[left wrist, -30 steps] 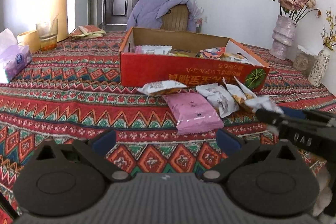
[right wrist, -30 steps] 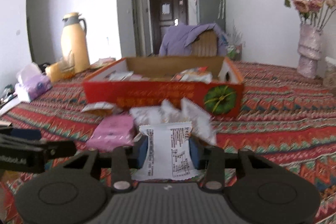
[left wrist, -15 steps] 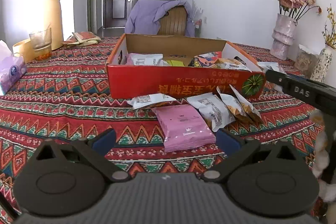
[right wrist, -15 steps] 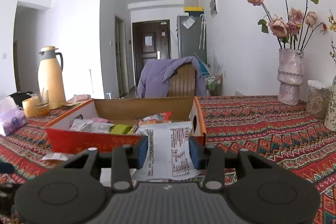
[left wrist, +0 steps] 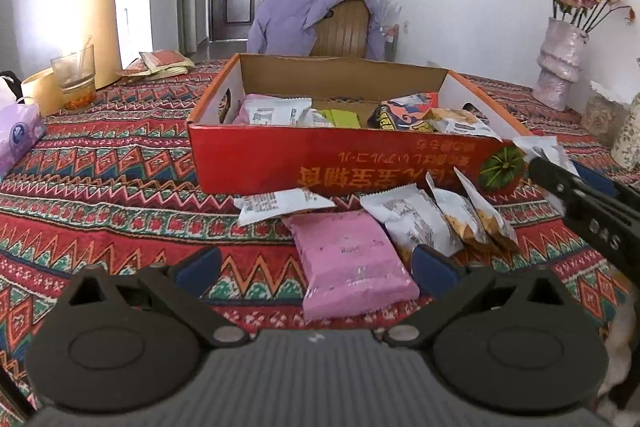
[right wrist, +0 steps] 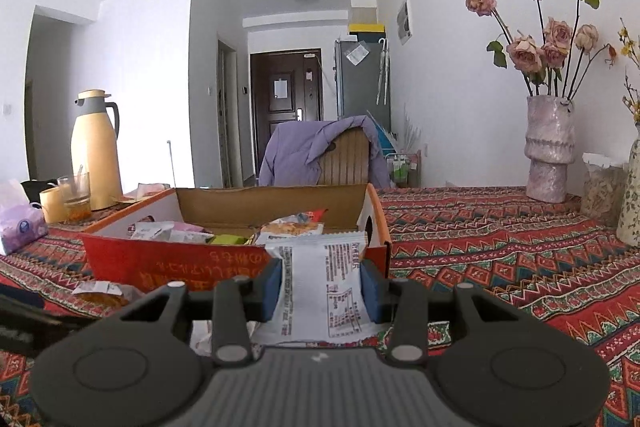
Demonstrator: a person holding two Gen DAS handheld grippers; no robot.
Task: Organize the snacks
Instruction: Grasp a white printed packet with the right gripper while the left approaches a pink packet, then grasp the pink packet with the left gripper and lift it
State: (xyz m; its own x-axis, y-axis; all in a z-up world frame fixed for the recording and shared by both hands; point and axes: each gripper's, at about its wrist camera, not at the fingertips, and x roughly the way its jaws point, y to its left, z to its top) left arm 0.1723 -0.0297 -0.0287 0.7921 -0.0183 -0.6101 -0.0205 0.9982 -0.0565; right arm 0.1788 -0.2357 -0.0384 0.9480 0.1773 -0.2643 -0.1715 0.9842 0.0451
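A red cardboard box (left wrist: 340, 163) (right wrist: 168, 263) stands on the patterned tablecloth with several snack packets inside. My right gripper (right wrist: 322, 285) is shut on a white snack packet (right wrist: 324, 291), held near the box's right front corner; in the left wrist view the right gripper (left wrist: 536, 157) and that white snack packet (left wrist: 538, 147) show at the right edge. Loose before the box lie a pink packet (left wrist: 348, 263), a white packet (left wrist: 280, 205) and several white and orange ones (left wrist: 448, 223). My left gripper (left wrist: 316, 265) hangs open over the pink packet's near end, holding nothing.
A yellow thermos (left wrist: 90, 15), a glass (left wrist: 74, 77), a yellow cup (left wrist: 38, 91) and a tissue pack (left wrist: 18, 135) stand at the left. A vase of dried roses (right wrist: 550, 147) and another vase (right wrist: 632, 199) stand at the right. A chair with purple cloth (left wrist: 316, 23) is behind the table.
My right gripper has lifted the white packet off the table up to the box's right front corner. My left gripper has moved closer to the loose packets and the box.
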